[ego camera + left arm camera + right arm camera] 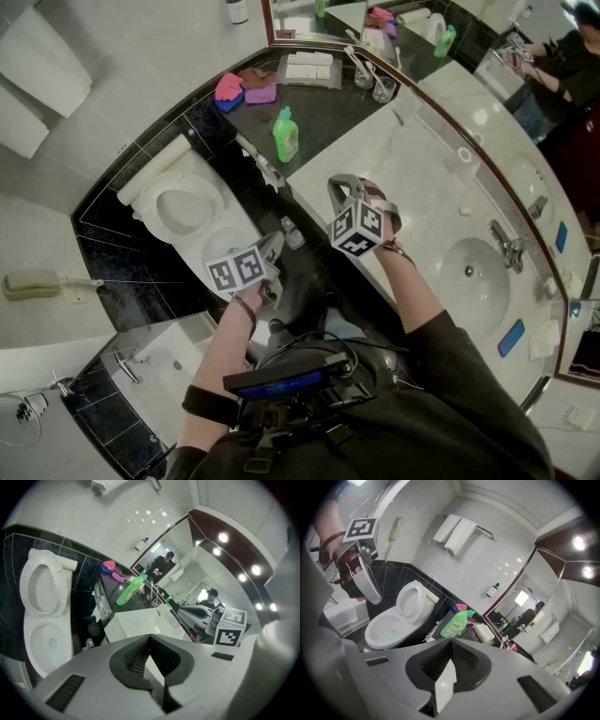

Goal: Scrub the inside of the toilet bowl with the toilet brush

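Quick rundown of my feeds. The head cam sits high and looks steeply down over both arms, so the left gripper [272, 246] and right gripper [343, 185] land mid-frame. The left gripper cam looks along its own fingers [136, 656]: toilet [42, 616] off to their left, green bottle [130, 590] out beyond the tips, the right gripper's marker cube [230, 630] close on their right. The right gripper cam has the toilet ahead-left of its fingers, the bottle just past the tips, and the left gripper up left. All three views share the toilet and bottle.
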`<state>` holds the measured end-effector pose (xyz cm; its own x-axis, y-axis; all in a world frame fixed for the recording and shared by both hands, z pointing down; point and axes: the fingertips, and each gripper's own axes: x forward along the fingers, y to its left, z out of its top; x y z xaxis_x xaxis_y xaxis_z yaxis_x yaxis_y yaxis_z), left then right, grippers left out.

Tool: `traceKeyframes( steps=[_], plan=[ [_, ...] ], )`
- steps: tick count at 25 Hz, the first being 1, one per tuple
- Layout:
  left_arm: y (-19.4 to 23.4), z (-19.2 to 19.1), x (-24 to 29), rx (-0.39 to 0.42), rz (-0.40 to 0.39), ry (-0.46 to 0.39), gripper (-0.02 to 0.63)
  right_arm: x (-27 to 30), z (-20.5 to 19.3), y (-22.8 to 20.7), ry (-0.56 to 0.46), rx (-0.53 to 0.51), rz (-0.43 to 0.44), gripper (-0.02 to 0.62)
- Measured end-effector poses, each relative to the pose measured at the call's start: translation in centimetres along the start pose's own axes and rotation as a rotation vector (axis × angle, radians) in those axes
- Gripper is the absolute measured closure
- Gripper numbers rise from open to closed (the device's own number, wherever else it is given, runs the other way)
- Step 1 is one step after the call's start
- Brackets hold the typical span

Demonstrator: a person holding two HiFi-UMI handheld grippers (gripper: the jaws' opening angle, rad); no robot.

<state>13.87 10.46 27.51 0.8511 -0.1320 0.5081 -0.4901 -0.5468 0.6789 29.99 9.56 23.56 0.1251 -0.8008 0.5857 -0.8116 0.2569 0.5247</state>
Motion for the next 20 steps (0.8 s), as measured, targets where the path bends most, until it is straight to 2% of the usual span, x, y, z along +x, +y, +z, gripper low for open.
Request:
traceKeyframes(
  steps=[5, 7, 11, 13, 16, 20],
  plan=[
    [1.3, 1.6, -1.8, 0.071, 0.067, -0.066, 0.603, -0.5, 0.7, 1.5, -0.031, 0.113, 0.034, 0.591],
    [1.8, 2.2, -2.8, 0.131, 0.113, -0.096, 0.603, -0.7, 0.8, 2.4, -0.043, 0.167, 0.056, 0.590],
    [3.0, 4.0, -5.4, 0.391, 0.268, -0.199, 0.603, -1.5, 1.9, 4.3, -0.075, 0.303, 0.113, 0.591],
    [3.6, 4.9, -7.0, 0.487, 0.329, -0.261, 0.603, -2.0, 2.6, 5.6, -0.100, 0.381, 0.146, 0.591],
    [4.4, 5.1, -8.1, 0.526, 0.330, -0.291, 0.603, -2.4, 3.5, 7.7, -0.135, 0.473, 0.192, 0.591],
    [5.6, 5.3, -9.3, 0.510, 0.347, -0.310, 0.603, -2.2, 3.9, 10.1, -0.138, 0.502, 0.224, 0.591]
  ],
)
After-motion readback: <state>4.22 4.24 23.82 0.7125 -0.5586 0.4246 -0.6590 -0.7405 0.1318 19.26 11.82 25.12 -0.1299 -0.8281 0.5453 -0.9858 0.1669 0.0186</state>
